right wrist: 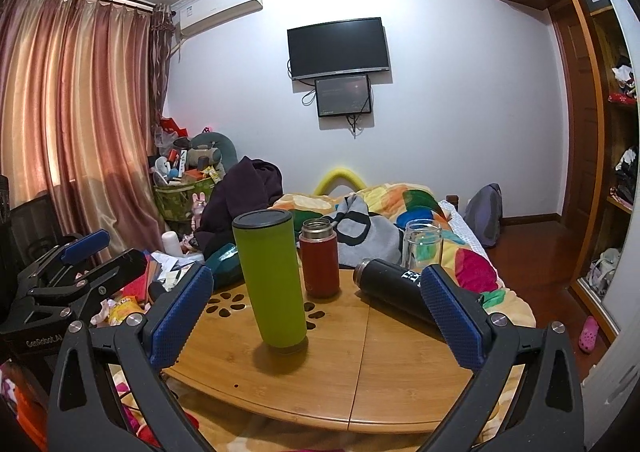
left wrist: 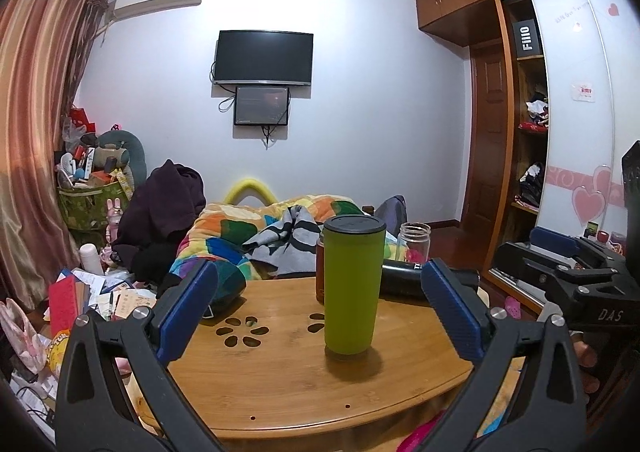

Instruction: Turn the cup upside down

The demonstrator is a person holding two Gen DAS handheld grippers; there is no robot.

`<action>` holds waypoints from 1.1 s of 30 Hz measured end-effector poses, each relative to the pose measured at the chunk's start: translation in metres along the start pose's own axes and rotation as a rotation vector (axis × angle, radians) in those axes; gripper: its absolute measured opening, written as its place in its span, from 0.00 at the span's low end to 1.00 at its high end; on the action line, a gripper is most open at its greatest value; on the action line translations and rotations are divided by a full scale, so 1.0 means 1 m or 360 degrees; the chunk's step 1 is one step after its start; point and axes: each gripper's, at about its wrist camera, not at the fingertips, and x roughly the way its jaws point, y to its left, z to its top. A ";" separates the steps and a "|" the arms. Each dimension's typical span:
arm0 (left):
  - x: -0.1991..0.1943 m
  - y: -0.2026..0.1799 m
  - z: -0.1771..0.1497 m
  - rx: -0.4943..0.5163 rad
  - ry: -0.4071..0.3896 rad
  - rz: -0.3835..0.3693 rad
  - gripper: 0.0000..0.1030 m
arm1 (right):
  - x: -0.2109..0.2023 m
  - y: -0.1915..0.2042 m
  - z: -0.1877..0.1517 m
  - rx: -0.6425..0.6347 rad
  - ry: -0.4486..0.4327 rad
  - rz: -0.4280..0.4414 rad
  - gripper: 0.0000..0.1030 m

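A tall green cup with a dark lid end on top stands upright on the round wooden table. It also shows in the right wrist view, left of centre. My left gripper is open and empty, its blue pads wide apart, with the cup beyond and between them. My right gripper is open and empty, a little short of the cup. The right gripper also shows at the right edge of the left wrist view, and the left gripper at the left edge of the right wrist view.
A red flask stands behind the green cup. A black bottle lies on its side to the right. A clear glass jar stands at the table's far right. A teal object rests at the far left edge. A bed with a colourful quilt lies behind.
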 end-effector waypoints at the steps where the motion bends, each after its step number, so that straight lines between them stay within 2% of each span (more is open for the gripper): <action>1: 0.000 0.000 0.000 0.0000 -0.0001 0.0000 1.00 | 0.000 0.000 0.000 0.0000 0.0000 0.0001 1.00; 33: -0.006 0.001 0.004 0.0014 -0.0028 0.0008 1.00 | -0.007 -0.004 0.007 0.0008 -0.0037 -0.0003 1.00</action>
